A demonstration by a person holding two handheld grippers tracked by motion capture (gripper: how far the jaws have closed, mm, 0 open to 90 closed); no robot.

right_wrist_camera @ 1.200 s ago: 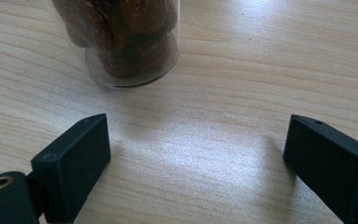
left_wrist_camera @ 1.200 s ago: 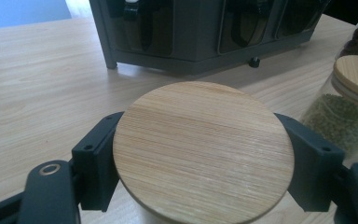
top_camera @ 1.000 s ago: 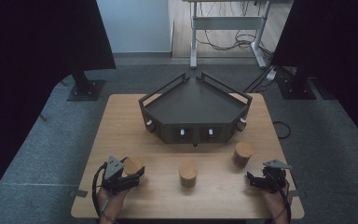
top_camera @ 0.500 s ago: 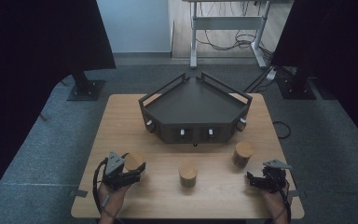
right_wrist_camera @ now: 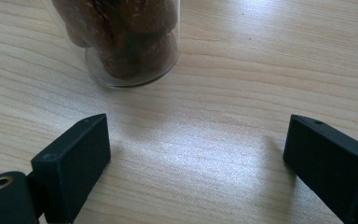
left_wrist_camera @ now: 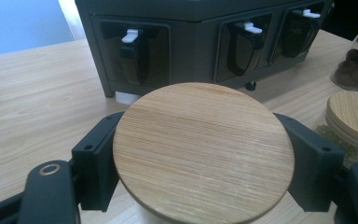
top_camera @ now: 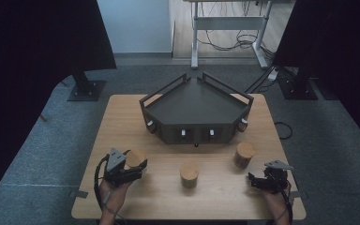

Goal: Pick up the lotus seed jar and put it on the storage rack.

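Currently on the table: three lidded jars, one dark cabinet, two hand-held grippers

Item 1. Wooden table [top_camera: 122, 122], pale grain, set on grey carpet.

Item 2. Dark angular cabinet [top_camera: 194, 101] with a railed top, placed at the far middle of the table. Small white latches [left_wrist_camera: 131, 35] are seen on its front panels in the left gripper view.

Item 3. Left jar [top_camera: 135, 158], round wooden lid [left_wrist_camera: 203, 149], standing at the near left of the table. It is bracketed by the left gripper [top_camera: 130, 171]; the two black jaws are set against opposite sides of the lid and appear closed on it, though actual contact at the rim is partly hidden beneath the lid's overhang.

Item 4. Middle jar [top_camera: 189, 174], wooden lid, standing alone near the table's centre front, well apart from both grippers.

Item 5. Right jar [top_camera: 244, 154], wooden lid, glass body, filled with dark brown rounded pieces [right_wrist_camera: 121, 32]. It is positioned ahead of the right gripper [right_wrist_camera: 196, 154] and clear of it.

Item 6. Right gripper, held at the near right edge of the table, jaws spread wide apart with bare table between them; nothing is gripped.

Item 7. Black curtains [top_camera: 37, 42] are hung at both sides; a desk frame [top_camera: 227, 23] with trailing cables is seen beyond.
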